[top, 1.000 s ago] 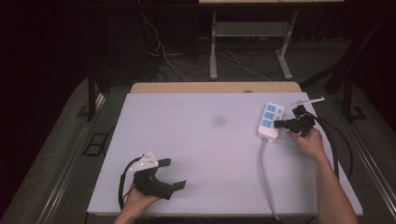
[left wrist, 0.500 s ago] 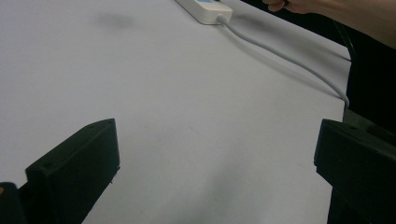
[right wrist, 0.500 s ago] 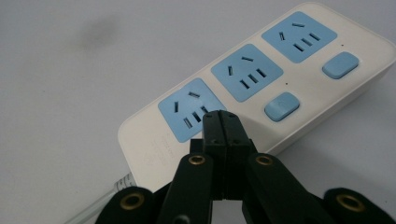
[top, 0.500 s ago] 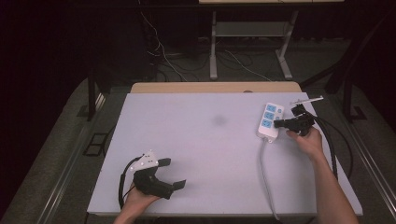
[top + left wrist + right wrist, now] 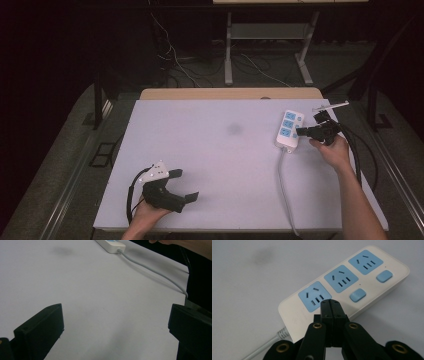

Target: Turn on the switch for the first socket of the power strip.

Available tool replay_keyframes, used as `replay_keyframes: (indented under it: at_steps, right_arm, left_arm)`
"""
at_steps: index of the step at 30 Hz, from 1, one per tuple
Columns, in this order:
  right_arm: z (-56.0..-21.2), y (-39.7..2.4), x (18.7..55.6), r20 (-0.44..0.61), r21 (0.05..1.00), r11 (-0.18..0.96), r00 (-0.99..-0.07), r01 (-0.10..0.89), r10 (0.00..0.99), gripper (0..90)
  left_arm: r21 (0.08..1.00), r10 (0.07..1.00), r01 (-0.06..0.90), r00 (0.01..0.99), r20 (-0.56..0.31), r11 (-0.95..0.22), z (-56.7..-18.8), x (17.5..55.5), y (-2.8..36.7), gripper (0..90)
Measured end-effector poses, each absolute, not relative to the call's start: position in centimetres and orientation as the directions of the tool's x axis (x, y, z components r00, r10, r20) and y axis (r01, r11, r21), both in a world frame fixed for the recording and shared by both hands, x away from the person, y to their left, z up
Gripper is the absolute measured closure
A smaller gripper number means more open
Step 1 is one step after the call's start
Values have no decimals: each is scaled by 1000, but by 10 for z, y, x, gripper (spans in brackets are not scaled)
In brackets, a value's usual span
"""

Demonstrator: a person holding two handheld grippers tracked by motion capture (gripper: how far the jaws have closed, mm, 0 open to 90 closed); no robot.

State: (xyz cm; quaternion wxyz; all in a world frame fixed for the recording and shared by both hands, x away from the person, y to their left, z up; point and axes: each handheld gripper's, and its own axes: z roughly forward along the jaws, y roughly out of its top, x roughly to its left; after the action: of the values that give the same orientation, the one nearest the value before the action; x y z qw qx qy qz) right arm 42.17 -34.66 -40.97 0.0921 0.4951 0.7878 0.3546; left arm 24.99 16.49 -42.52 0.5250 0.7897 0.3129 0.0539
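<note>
While the right gripper (image 5: 330, 308), jaws pressed together on nothing, hovers over the white three-outlet power strip with blue sockets (image 5: 289, 129) at the pale grey surface's (image 5: 220, 165) far right, the likely step is pressing a blue switch (image 5: 357, 295); a straight, light push suits it. The left gripper (image 5: 172, 187) rests wide apart and empty at the near left. Dark floor and cables lie beyond.
</note>
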Motion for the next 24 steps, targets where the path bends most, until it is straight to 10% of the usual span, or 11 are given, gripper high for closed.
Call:
replay_keyframes:
  at_steps: [24]
  right_arm:
    - [-365, -329, 377, 219, 694, 229, -503, 683, 836, 823]
  left_arm:
    - [867, 543, 434, 803, -248, -245, -424, 249, 163, 0]
